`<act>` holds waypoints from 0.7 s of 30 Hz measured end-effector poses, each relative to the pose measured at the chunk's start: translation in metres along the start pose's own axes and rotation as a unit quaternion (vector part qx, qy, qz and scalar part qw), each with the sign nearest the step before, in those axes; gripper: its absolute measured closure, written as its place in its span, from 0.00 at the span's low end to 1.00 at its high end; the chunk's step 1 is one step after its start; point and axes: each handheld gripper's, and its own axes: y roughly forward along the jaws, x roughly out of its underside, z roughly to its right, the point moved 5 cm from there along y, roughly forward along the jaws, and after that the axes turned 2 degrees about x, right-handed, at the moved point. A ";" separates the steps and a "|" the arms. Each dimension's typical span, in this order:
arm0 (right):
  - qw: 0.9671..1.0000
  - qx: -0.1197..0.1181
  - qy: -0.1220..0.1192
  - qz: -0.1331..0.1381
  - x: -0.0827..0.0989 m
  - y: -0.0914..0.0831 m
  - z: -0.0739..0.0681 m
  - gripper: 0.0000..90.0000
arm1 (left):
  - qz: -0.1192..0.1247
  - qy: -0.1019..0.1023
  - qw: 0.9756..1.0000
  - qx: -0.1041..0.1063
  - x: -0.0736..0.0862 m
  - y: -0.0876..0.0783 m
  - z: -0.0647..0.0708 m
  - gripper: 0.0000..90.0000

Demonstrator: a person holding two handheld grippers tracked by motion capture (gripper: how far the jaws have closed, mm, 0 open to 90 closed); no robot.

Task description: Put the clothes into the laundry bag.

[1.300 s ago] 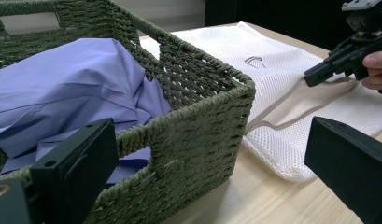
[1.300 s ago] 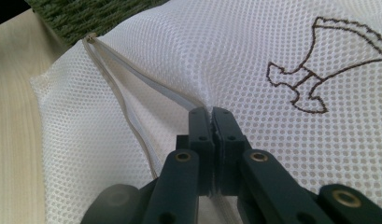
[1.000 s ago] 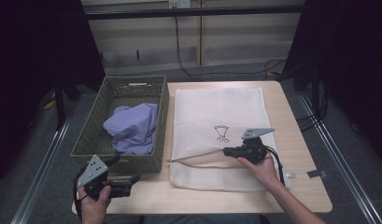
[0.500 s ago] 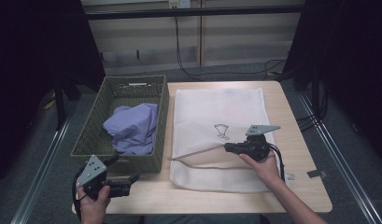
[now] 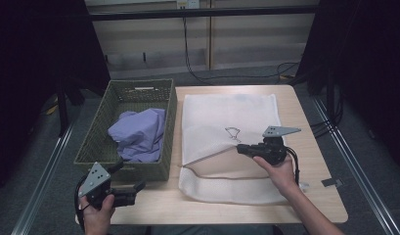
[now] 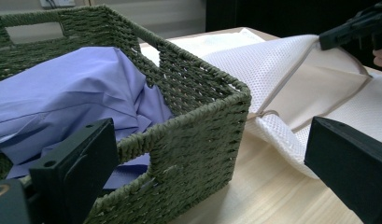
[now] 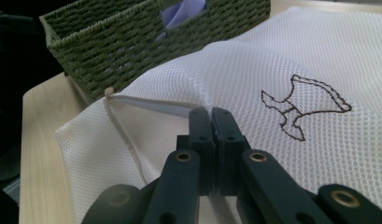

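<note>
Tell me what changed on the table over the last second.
The right gripper, shut on the upper edge of the white mesh bag, has lifted it, opening the bag's mouth wider. The left gripper, the green basket and the purple cloth stayed put.
</note>
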 end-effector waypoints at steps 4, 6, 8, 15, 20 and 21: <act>1.000 0.006 0.001 0.010 -0.006 -0.004 0.000 0.98 | 0.002 -0.001 1.000 -0.006 0.000 -0.001 -0.002 0.03; 1.000 0.006 0.002 0.013 -0.008 -0.004 -0.001 0.98 | 0.003 -0.001 1.000 -0.005 0.000 -0.001 -0.003 0.03; 1.000 0.006 0.002 0.017 -0.010 -0.003 -0.001 0.98 | 0.001 -0.003 1.000 -0.009 0.000 -0.001 -0.004 0.03; 1.000 0.004 0.001 0.028 -0.020 -0.002 -0.001 0.98 | 0.006 -0.007 1.000 -0.005 0.000 -0.001 -0.004 0.03; 0.999 0.006 0.003 0.034 -0.025 -0.001 -0.001 0.99 | 0.003 -0.008 1.000 -0.005 0.000 -0.001 -0.005 0.03; 0.999 0.008 0.001 0.036 -0.027 -0.001 0.000 0.99 | 0.004 -0.009 1.000 -0.005 0.000 -0.001 -0.004 0.03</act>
